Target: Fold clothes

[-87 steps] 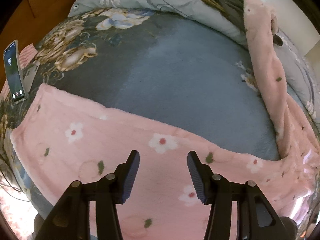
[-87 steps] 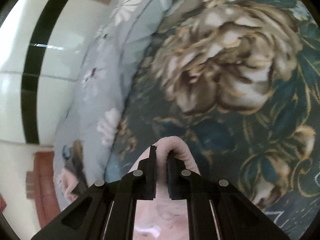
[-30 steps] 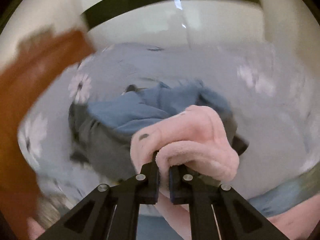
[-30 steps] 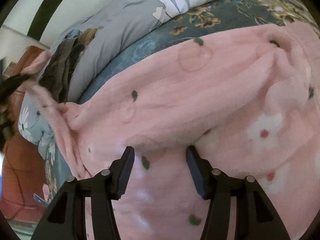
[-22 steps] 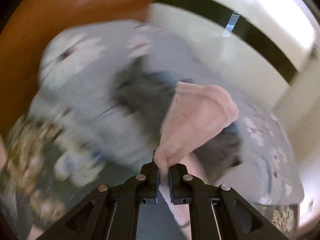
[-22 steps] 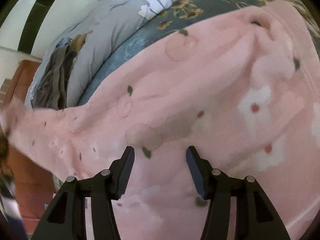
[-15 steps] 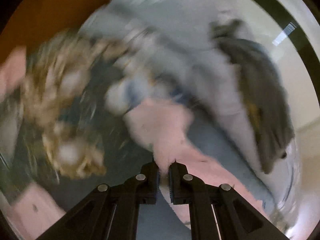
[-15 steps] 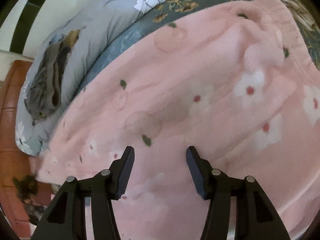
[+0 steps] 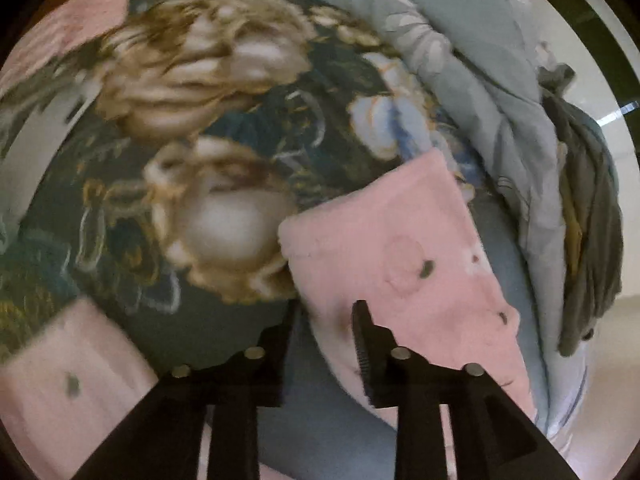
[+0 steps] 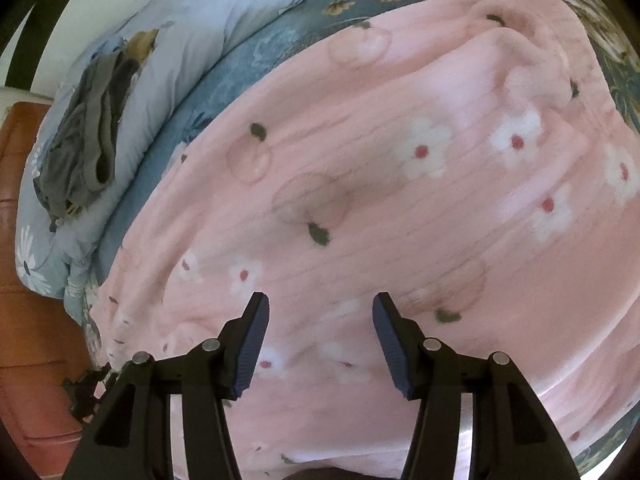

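Pink fleece garment (image 10: pixel 400 184), printed with white flowers and small green leaves, lay spread across the bed (image 9: pixel 192 168), covering most of the right wrist view from the near edge to the far right. In the left wrist view one squared end of the garment (image 9: pixel 384 248) rested flat on the dark floral bedspread, just beyond the tool tips, with a grey-blue quilt (image 9: pixel 480 60) bunched along its right and far side. The left tool (image 9: pixel 324 320) had just been opening: its jaws stood partly apart, the pink cloth lay under and between them, and the pads were not pressing on it. The right tool (image 10: pixel 318 320) hung over the middle of the garment with its jaws about half open and nothing gripped; the fleece beneath them was smooth. A heap of grey clothes (image 10: pixel 88 128) sat on the quilt at the far left of the right wrist view, well apart from the garment. More pink fleece (image 9: pixel 60 392) showed at the near left of the left wrist view, blurred.
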A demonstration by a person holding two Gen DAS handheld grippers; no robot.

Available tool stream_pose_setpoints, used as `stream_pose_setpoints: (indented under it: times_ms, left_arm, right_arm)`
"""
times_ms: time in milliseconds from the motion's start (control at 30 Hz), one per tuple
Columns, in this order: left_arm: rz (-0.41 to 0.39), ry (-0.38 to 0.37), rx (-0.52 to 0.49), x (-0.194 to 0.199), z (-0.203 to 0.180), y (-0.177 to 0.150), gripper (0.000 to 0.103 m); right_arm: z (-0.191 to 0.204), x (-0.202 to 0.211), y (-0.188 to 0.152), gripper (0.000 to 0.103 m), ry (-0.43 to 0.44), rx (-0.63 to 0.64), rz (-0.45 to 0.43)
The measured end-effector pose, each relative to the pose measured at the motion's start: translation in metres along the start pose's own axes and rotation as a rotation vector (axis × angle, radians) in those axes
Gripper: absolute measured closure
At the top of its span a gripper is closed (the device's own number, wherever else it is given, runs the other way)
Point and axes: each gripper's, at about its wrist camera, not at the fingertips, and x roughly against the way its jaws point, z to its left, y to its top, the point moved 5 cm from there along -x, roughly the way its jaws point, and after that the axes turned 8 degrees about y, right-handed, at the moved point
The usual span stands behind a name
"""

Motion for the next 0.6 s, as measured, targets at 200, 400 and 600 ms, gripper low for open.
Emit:
stream_pose_setpoints:
  times_ms: [200, 400, 600]
  left_arm:
    - [-0.007, 0.006, 0.021, -0.007, -0.009, 0.021, 0.055]
    - [-0.081, 0.02, -0.016, 0.007, -0.014, 0.037, 0.096]
    - [-0.102, 0.014, -0.041, 0.019, -0.017, 0.062, 0.095]
  right_arm:
    - [0.009, -0.002, 0.001, 0.048, 0.001, 0.009, 0.009]
    - [0.012, 0.003, 0.002, 0.048, -0.001, 0.016, 0.009]
    - [0.003, 0.013, 0.005, 0.048, -0.019, -0.011, -0.023]
